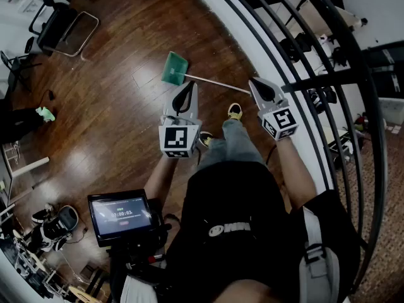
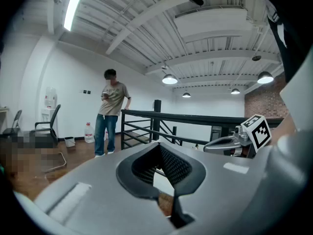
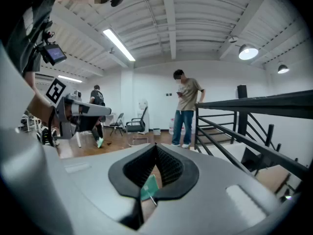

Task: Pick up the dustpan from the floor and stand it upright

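Observation:
A green dustpan (image 1: 173, 68) lies flat on the wooden floor, and its long thin handle (image 1: 218, 83) runs right toward the railing. Both grippers hang in the air above the floor, on the near side of the dustpan. My left gripper (image 1: 190, 84) is shut and empty, its tip just short of the handle's middle. My right gripper (image 1: 253, 80) is shut too, near the handle's far end as seen from above. In the right gripper view the dustpan (image 3: 149, 187) shows small through the notch of the closed jaws (image 3: 156, 145). The left gripper view shows only its closed jaws (image 2: 157, 145) and the room.
A black curved railing (image 1: 303, 81) runs along the right. An office chair (image 1: 60, 24) stands at the far left. A person (image 2: 111, 112) stands by the railing further off. A small screen (image 1: 120, 214) sits low on the left, and the operator's shoe (image 1: 235, 111) is near the handle.

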Demonstrator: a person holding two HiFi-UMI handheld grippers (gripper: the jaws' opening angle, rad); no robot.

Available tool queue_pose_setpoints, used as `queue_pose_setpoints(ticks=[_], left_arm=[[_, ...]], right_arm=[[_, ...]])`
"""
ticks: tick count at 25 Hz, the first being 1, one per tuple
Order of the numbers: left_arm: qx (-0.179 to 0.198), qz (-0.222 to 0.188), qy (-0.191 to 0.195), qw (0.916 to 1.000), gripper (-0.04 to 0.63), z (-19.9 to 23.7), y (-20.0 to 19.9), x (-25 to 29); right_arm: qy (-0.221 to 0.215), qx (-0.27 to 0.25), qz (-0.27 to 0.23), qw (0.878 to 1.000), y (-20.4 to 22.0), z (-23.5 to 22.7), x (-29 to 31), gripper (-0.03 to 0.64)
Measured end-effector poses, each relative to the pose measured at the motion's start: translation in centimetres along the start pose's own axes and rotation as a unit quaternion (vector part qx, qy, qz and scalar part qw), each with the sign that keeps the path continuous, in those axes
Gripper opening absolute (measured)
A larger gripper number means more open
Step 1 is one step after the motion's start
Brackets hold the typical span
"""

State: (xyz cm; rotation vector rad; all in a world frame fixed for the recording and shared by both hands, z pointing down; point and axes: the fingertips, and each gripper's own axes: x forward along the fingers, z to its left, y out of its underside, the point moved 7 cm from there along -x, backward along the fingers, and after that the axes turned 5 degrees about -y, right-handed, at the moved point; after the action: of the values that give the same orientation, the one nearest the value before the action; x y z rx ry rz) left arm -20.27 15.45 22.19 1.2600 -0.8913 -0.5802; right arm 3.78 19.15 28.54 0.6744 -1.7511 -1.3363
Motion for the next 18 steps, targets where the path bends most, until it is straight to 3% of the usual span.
queue_pose_setpoints(ticks=[5, 10, 18], left_arm=[[0.003, 0.023, 0.028, 0.9993, 0.020, -1.6, 1.4, 5.6], [0.002, 0.059, 0.045, 0.9972, 0.020, -3.0, 2.9, 11.4], [0.019, 0.099, 0.056, 0.9934, 0.020, -5.4, 3.9, 15.8]], right_arm=[[0.056, 0.031, 0.060, 0.996, 5.4, -5.8, -2.2, 0.005], [0.081, 0.075, 0.088, 0.990, 10.2, -9.1, -2.7, 0.005], [0.083, 0.111, 0.079, 0.987, 11.3, -12.4, -3.0, 0.005]])
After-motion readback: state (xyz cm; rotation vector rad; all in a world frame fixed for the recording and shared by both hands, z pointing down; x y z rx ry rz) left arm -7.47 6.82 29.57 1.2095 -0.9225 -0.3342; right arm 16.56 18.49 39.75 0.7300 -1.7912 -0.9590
